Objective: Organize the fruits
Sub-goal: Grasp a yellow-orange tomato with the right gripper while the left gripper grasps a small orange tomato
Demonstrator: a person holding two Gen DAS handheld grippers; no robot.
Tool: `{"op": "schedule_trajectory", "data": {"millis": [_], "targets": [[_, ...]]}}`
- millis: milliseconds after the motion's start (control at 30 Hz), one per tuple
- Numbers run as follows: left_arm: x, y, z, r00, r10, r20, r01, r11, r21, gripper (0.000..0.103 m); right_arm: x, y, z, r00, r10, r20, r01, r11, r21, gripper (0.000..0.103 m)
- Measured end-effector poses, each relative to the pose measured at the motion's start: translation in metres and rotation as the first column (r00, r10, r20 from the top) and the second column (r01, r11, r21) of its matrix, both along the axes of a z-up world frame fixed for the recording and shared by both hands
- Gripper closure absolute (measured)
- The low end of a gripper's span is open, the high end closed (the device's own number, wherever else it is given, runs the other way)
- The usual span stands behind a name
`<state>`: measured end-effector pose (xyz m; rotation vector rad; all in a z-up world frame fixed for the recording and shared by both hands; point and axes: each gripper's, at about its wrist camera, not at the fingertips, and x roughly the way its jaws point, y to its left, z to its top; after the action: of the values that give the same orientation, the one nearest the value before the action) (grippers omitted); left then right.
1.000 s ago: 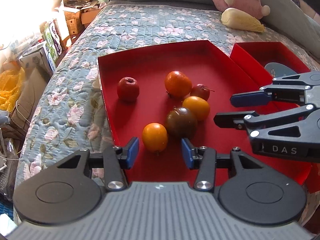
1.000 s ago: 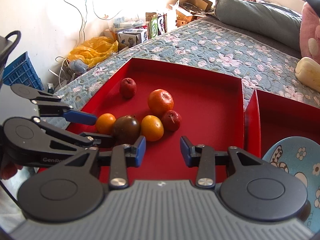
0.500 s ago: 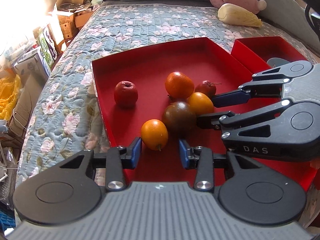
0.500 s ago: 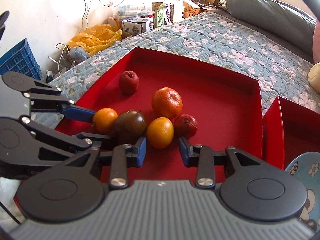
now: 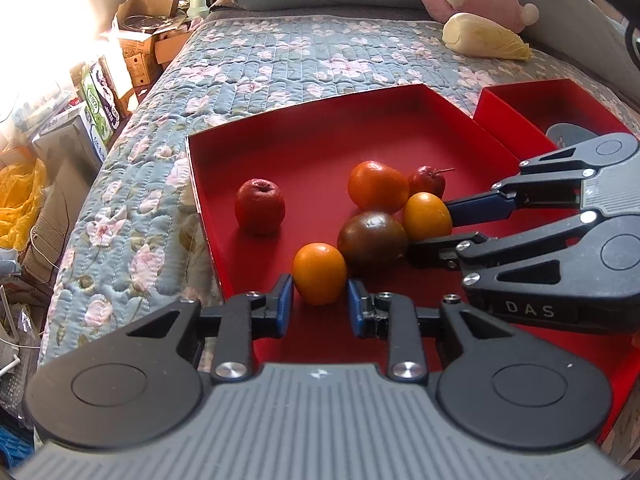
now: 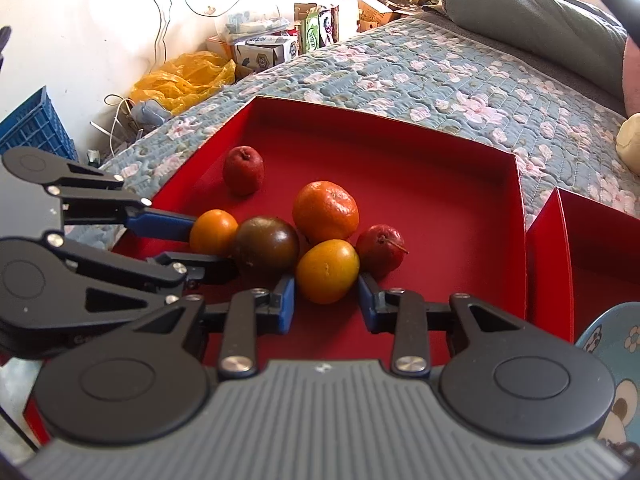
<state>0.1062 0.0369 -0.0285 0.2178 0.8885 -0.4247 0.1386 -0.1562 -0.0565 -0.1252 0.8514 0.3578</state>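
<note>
A red tray [image 5: 320, 132] on the bed holds several fruits. They are a red apple [image 5: 260, 206], a big tangerine [image 5: 378, 187], a small stemmed red fruit [image 5: 427, 180] and a dark brown tomato [image 5: 372, 246]. There are also a small orange [image 5: 319, 274] and a yellow-orange fruit [image 6: 327, 271]. My left gripper [image 5: 320, 296] is shut on the small orange, one blue pad against each side. My right gripper [image 6: 326, 300] comes in from the right, its pads pressing both sides of the yellow-orange fruit. Both held fruits rest on the tray floor beside the tomato.
A second red tray [image 5: 552, 100] stands to the right, with a blue patterned plate [image 6: 612, 360] in it. The flowered quilt [image 5: 300, 60] carries a grey pillow, a pink plush and a pale cabbage-shaped toy [image 5: 484, 38]. Boxes, a yellow bag [image 6: 188, 76] and a blue crate lie beside the bed.
Both grippers have moved forward into the tray and their jaws have narrowed. The left has closed on the small orange, the right on the yellow-orange fruit.
</note>
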Motion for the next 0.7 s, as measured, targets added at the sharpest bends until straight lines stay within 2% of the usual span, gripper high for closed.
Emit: {"op": "schedule_trajectory", "data": {"millis": [200,333,500,700], "targets": [[-0.007,-0.002,0.002,1.0,-0.005,0.005,0.005,1.0,0.01,0.07,-0.016,-0.008,0.008,1.0,-0.014,0.008,0.014,1.0,0.022,0.067],[-0.014,-0.001,0.008,1.0,0.011,0.019,-0.011,1.0,-0.003,0.07,-0.031,-0.013,0.016,1.0,-0.02,0.021,0.019,0.998,0.052,0.067],[-0.029,-0.004,0.022,0.999,0.026,0.034,-0.025,0.998,-0.055,0.07,-0.051,-0.018,0.028,0.999,-0.024,0.049,0.019,0.996,0.088,0.067],[-0.049,-0.016,0.033,0.997,0.037,0.063,-0.033,0.997,-0.064,0.07,-0.069,-0.022,0.041,0.996,-0.029,0.09,0.02,0.995,0.1,0.067]]}}
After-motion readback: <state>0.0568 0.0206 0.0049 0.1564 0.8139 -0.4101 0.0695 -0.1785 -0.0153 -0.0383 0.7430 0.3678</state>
